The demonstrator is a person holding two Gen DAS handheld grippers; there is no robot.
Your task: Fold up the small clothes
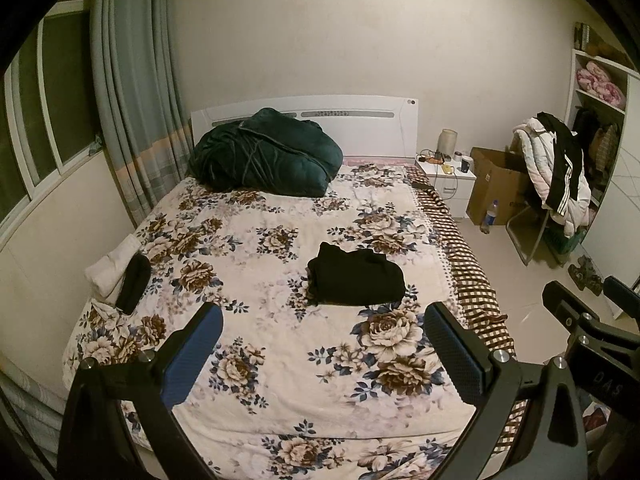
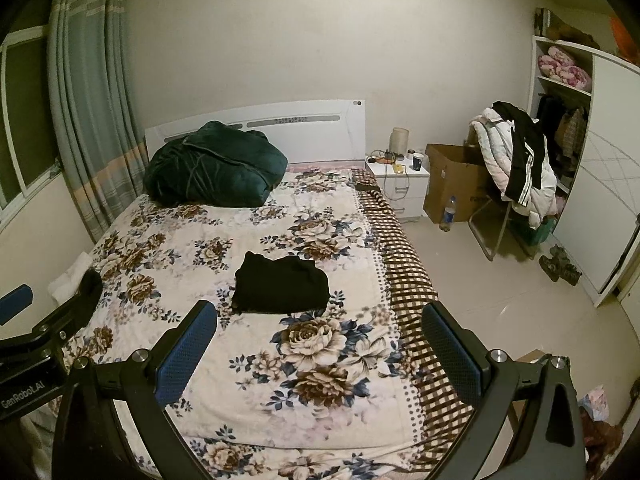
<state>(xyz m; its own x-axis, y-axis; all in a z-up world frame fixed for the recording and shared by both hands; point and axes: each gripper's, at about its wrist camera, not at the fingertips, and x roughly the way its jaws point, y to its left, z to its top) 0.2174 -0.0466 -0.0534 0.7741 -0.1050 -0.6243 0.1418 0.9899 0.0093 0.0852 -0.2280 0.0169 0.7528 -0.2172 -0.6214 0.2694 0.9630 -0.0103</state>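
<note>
Left wrist view shows your black folded cloth bundle [image 1: 356, 280] lying mid-bed on the floral bedspread [image 1: 280, 360], seemingly finished. Your left gripper [image 1: 320, 354] and right gripper [image 2: 320, 350] hang above, jaws spread, empty. White and dark pieces [image 1: 118, 274] at the bed's edge may remain.

Black gripper [image 1: 322, 354], blue textured pads [image 1: 192, 360], silver screws
</note>
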